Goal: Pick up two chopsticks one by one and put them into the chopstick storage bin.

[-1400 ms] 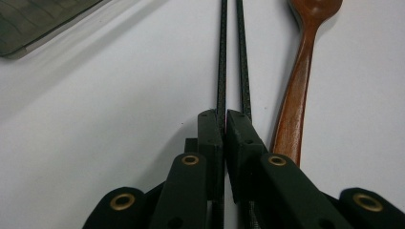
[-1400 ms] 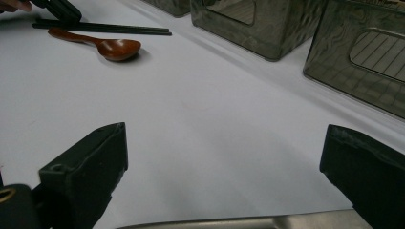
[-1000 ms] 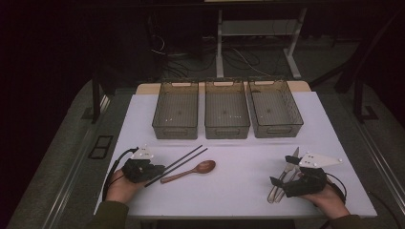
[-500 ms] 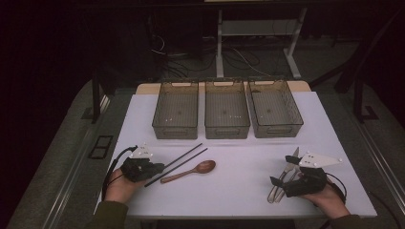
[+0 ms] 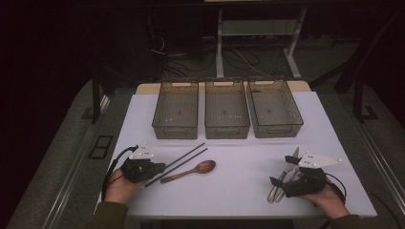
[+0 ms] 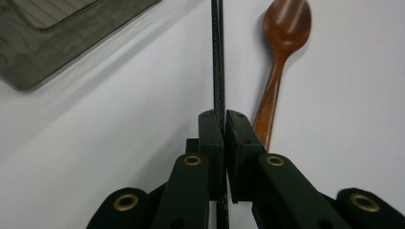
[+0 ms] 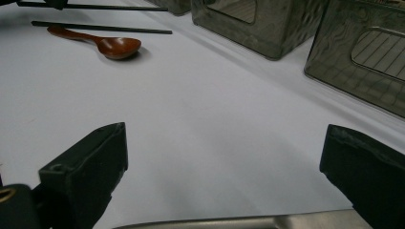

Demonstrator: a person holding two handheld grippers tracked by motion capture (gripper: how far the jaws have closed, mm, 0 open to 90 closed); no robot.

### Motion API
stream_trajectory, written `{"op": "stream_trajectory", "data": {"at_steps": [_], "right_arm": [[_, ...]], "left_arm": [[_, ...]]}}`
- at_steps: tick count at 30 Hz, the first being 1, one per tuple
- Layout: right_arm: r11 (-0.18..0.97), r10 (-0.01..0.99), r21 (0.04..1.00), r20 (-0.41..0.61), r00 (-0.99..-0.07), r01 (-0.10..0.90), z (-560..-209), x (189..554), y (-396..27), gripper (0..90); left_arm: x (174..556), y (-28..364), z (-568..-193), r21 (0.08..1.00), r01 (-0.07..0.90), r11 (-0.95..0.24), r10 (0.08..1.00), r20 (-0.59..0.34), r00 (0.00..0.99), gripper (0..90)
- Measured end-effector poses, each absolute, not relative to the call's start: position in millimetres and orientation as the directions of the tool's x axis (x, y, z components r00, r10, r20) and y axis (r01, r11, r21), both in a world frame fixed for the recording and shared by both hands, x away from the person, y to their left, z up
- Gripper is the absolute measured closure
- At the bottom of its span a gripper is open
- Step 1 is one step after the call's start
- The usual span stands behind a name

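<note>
On white bench (image 5: 239, 191), no readable writing. Three smoky plastic bins (image 5: 227, 109) in row at far side, nothing visible inside. Left tongs (image 6: 223, 125) pressed together, pinching one black chopstick (image 6: 218, 57); second chopstick (image 5: 184, 153) and wooden spoon (image 5: 191, 171) just beside. Right tongs (image 5: 276, 181) spread over metal cutlery (image 5: 282, 179), partly hidden, type unclear.
</note>
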State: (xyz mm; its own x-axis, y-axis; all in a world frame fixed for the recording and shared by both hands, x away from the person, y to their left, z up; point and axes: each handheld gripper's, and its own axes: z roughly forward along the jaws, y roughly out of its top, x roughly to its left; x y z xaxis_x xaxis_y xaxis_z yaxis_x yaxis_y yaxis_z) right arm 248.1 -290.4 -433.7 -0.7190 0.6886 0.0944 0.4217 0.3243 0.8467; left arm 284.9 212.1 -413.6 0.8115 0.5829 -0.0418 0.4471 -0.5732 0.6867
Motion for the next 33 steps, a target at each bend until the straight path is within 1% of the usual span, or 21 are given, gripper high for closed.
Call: {"op": "stream_trajectory", "data": {"at_steps": [11, 15, 17, 25, 33], "right_arm": [[0.326, 0.689, 0.843, 0.1, -0.718, 0.429, -437, 250, -288, 1.8], [0.289, 0.703, 0.851, 0.123, -0.701, 0.439, -440, 252, -289, 1.8], [0.302, 0.706, 0.845, 0.114, -0.699, 0.442, -441, 253, -288, 1.7], [0.295, 0.711, 0.848, 0.112, -0.694, 0.44, -441, 254, -290, 1.8], [0.313, 0.706, 0.841, 0.104, -0.7, 0.441, -441, 254, -288, 1.8]], "left_arm": [[282, 202, -402, 0.709, 0.412, -0.572, 0.553, -0.037, 0.832, 85.2], [282, 199, -398, 0.721, 0.408, -0.56, 0.552, -0.043, 0.833, 85.2], [283, 199, -397, 0.721, 0.405, -0.562, 0.549, -0.042, 0.835, 85.2], [284, 197, -387, 0.746, 0.412, -0.524, 0.561, -0.062, 0.825, 85.2], [294, 197, -374, 0.765, 0.412, -0.495, 0.59, -0.053, 0.806, 85.2]]}}
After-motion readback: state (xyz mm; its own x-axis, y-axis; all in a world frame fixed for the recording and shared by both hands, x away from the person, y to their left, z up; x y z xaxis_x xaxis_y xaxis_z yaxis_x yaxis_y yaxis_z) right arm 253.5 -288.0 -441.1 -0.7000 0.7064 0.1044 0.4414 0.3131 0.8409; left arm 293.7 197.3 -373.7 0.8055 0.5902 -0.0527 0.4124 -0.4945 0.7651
